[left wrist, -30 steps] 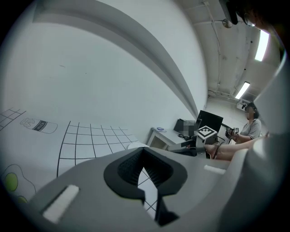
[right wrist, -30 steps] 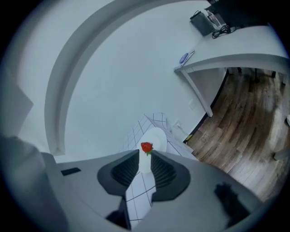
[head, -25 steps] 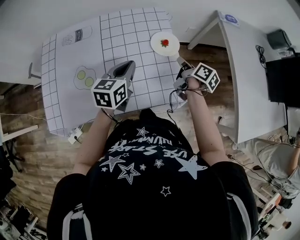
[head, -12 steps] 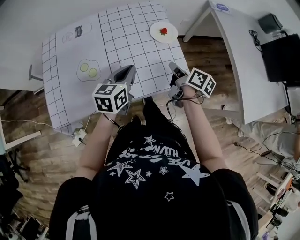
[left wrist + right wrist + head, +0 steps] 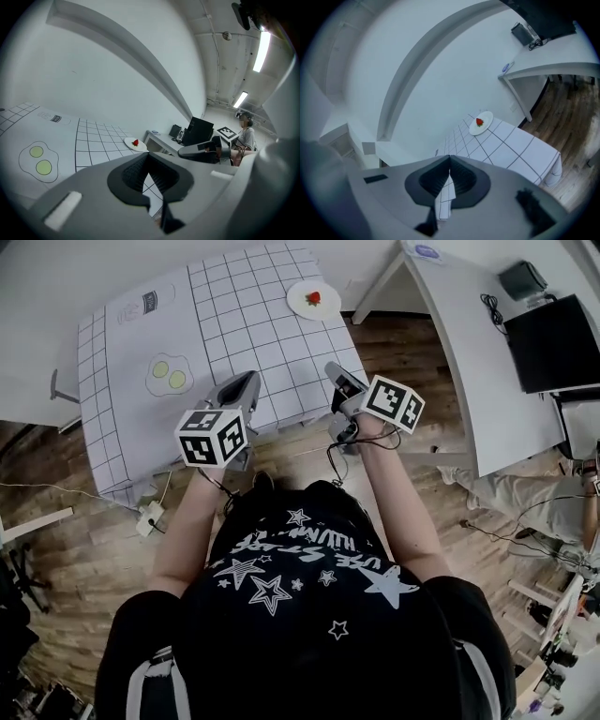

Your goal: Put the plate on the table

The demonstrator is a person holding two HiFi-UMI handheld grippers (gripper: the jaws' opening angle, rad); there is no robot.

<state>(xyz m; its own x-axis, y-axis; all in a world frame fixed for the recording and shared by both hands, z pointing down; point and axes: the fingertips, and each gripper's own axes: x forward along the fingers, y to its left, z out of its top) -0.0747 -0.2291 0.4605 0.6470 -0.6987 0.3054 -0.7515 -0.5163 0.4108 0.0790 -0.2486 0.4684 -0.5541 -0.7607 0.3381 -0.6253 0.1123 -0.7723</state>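
A small white plate (image 5: 313, 299) with a red strawberry on it lies flat on the gridded white table (image 5: 234, 324), near its far right corner. It also shows in the left gripper view, plate (image 5: 135, 144), and in the right gripper view, plate (image 5: 481, 123). My right gripper (image 5: 333, 369) hovers at the table's near right edge, well short of the plate, shut with nothing between its jaws (image 5: 449, 159). My left gripper (image 5: 246, 381) hangs over the near part of the table, also shut and empty (image 5: 149, 157).
A drawing of two fried eggs (image 5: 169, 376) and a can outline (image 5: 150, 304) mark the sheet's left side. A white desk (image 5: 459, 334) with a dark monitor (image 5: 548, 338) stands to the right. Wooden floor lies between; cables and a power strip (image 5: 148, 516) are near the table's front left.
My right gripper has drawn back from the plate toward the table's near edge, and its jaws have closed. The left gripper has also pulled back a little. The plate stays put.
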